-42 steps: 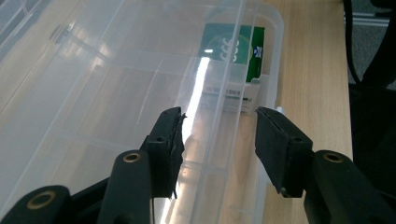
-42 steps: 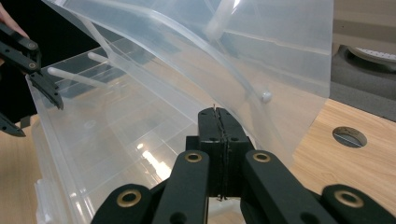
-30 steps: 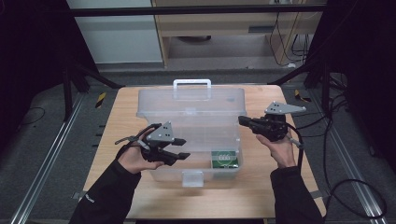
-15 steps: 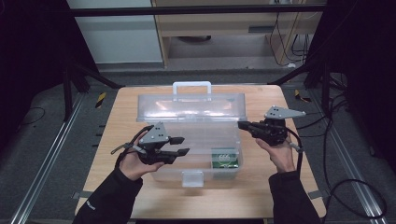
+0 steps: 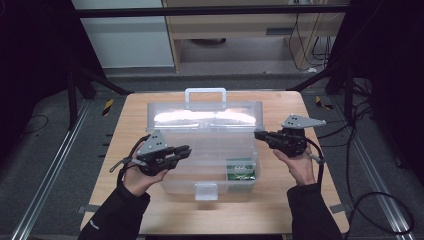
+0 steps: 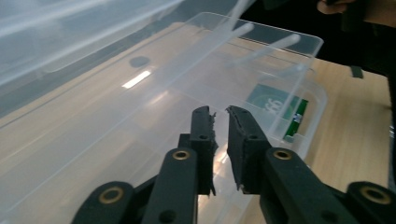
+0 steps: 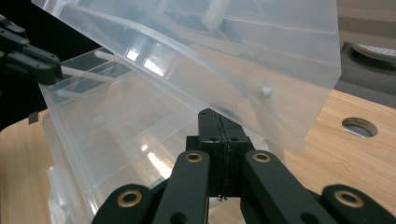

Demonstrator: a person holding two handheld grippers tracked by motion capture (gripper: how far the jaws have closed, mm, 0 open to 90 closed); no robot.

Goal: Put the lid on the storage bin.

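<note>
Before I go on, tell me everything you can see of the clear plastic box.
The clear plastic box sits mid-table, see-through and wide, its hinged lid raised at the back with a carry handle on top and a latch at the front. A green packet lies inside, front right. The shut right tongs reach its right rim.

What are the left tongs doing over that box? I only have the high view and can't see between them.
Observer: In the left gripper view the left tongs have just been closing. There is a narrow gap between them and nothing is in it.
Operator: And the right tongs?
Observer: In the right gripper view the right tongs are shut pad to pad and empty. Their tip is close to the raised lid of the clear box; I can't tell whether it touches.
Operator: What's the green thing inside?
Observer: It is a flat green packet in a far corner of the box, with a dark strip along one edge.
</note>
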